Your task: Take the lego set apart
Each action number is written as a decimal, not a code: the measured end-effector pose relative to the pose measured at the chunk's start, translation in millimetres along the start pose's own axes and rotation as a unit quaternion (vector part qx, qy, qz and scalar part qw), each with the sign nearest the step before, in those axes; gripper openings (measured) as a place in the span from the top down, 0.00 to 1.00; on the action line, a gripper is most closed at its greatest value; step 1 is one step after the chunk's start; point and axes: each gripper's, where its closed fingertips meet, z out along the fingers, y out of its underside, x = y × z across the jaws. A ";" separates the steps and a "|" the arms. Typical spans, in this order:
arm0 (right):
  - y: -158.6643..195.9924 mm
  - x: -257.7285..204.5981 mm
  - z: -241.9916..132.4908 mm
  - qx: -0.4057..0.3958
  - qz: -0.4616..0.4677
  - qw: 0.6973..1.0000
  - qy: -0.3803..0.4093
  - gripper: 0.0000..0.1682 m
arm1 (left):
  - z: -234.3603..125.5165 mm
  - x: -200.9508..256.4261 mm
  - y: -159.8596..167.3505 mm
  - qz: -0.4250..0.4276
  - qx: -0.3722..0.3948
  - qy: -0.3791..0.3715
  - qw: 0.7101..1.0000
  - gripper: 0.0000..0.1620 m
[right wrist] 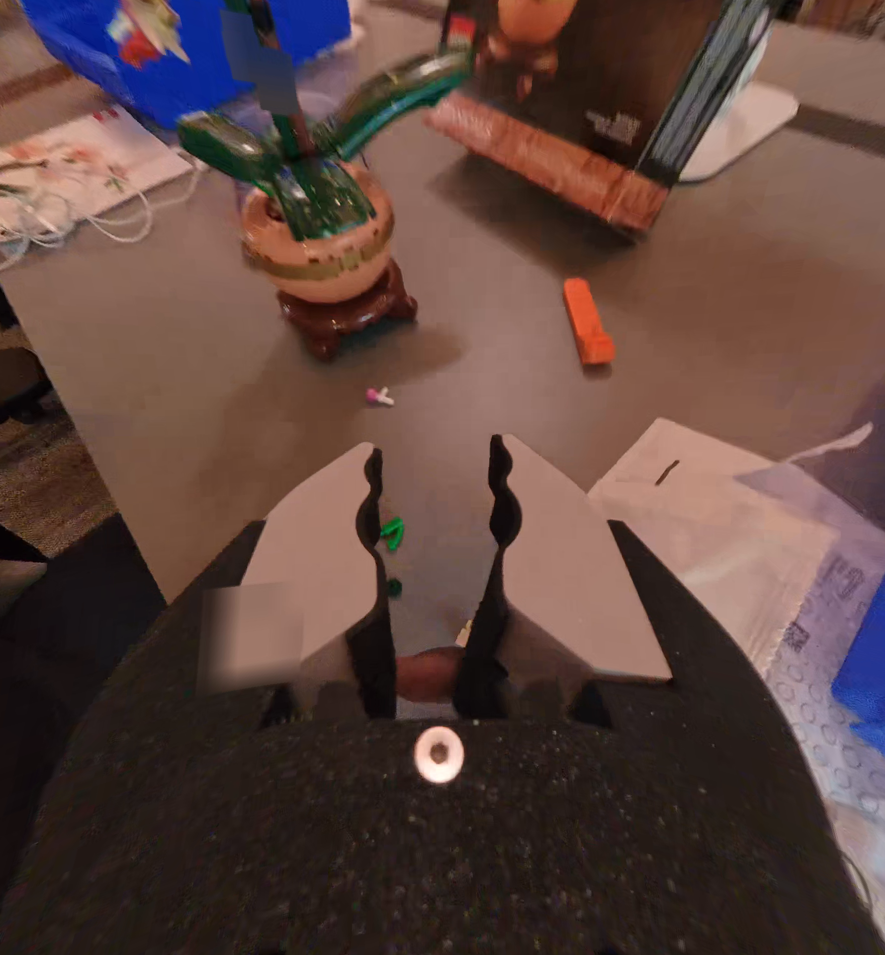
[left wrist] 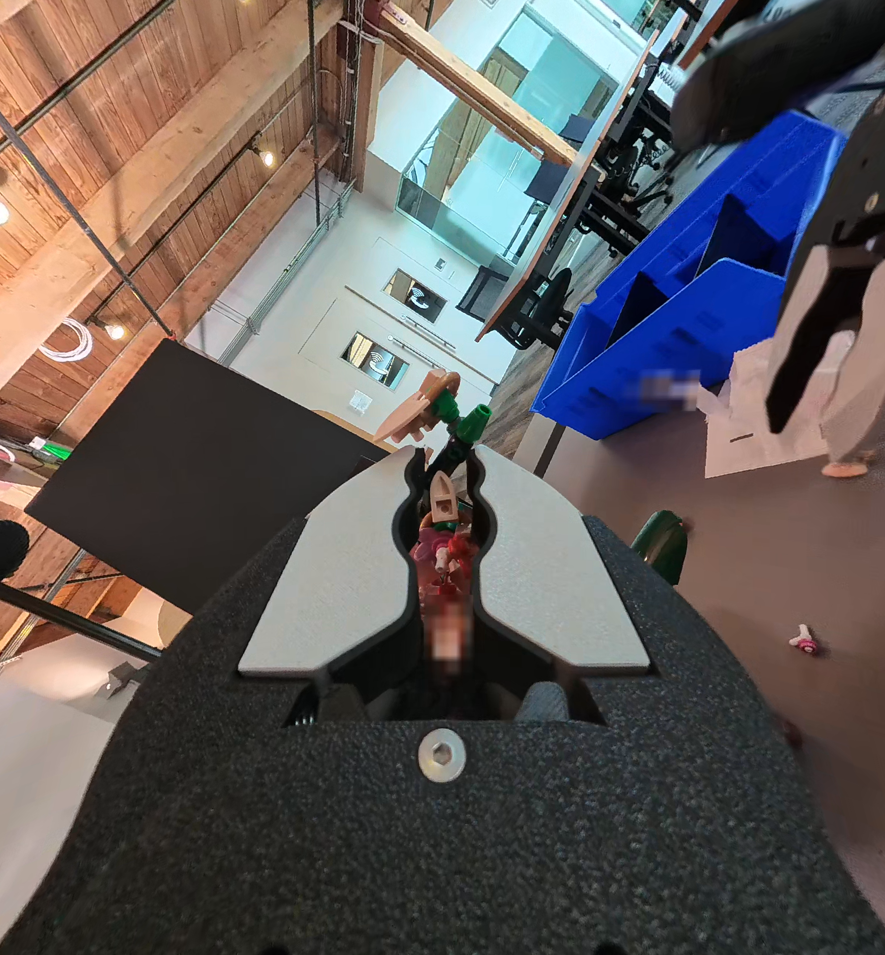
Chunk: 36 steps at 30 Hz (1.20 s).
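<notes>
Stem: flower stem (left wrist: 443, 517) clamped between left gripper (left wrist: 445, 455) jaws, lifted off the table.
Right gripper (right wrist: 432, 447): jaws apart, empty, above loose green bits (right wrist: 393, 533).
Potted base (right wrist: 327, 258): upright on table (right wrist: 688, 320).
Handling: light, rigid, brittle joints; likely best gripped at green connector (left wrist: 474, 421), pulled straight.

- Your dark cardboard box (right wrist: 613, 129) bears pale print, too blurred to read.
- Your clear plastic bag (right wrist: 843, 589) carries grey printed marks (smeared, illegible).
- The dark door panels (left wrist: 414, 298) show you white pictograms, with no legible words.
</notes>
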 end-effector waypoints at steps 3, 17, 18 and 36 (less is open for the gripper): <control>-19.2 -4.6 -14.5 0.037 -0.060 0.997 0.008 0.79 | 0.5 1.1 -0.5 0.002 0.001 0.000 1.000 0.91; -167.2 -92.0 -47.3 0.200 -0.429 0.877 0.088 0.93 | 1.1 2.4 -1.0 0.011 -0.006 -0.002 1.000 0.91; -167.9 -94.2 -43.5 0.192 -0.448 0.868 0.093 0.93 | 1.0 2.5 -1.1 0.009 -0.006 -0.002 1.000 0.91; -179.0 -88.3 -28.0 0.229 -0.546 0.800 0.096 0.98 | -2.9 2.5 -1.2 -0.005 0.005 0.010 1.000 0.91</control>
